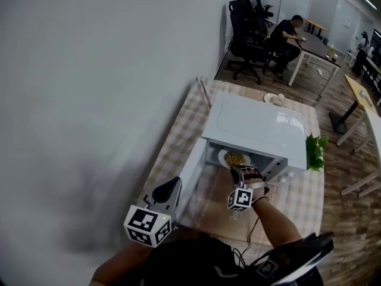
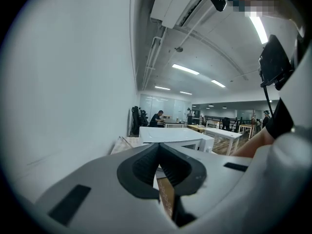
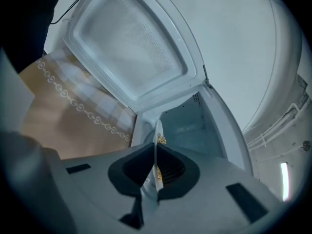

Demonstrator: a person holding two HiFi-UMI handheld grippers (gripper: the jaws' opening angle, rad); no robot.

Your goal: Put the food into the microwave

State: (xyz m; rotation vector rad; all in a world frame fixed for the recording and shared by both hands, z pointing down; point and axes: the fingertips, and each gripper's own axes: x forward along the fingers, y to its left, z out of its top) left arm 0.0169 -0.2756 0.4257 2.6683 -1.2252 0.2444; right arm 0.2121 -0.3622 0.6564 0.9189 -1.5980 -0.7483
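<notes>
A white plate of yellow food (image 1: 231,158) sits at the mouth of the white microwave (image 1: 262,124), partly inside the cavity. My right gripper (image 1: 240,171) is shut on the plate's near rim. In the right gripper view the plate (image 3: 157,145) shows edge-on between the jaws, with the cavity (image 3: 195,128) just ahead. The microwave door (image 1: 191,174) is swung open to the left, and its inner face (image 3: 129,48) fills the upper left of that view. My left gripper (image 1: 174,183) hangs by the door's outer edge, shut on nothing. Its closed tips (image 2: 158,149) point toward the microwave (image 2: 170,136).
The microwave stands on a table with a checked cloth (image 1: 178,130) beside a white wall. A green plant (image 1: 314,151) stands at the microwave's right. A small dish (image 1: 274,98) lies behind it. A person (image 1: 289,34) sits at a far desk near office chairs (image 1: 245,16).
</notes>
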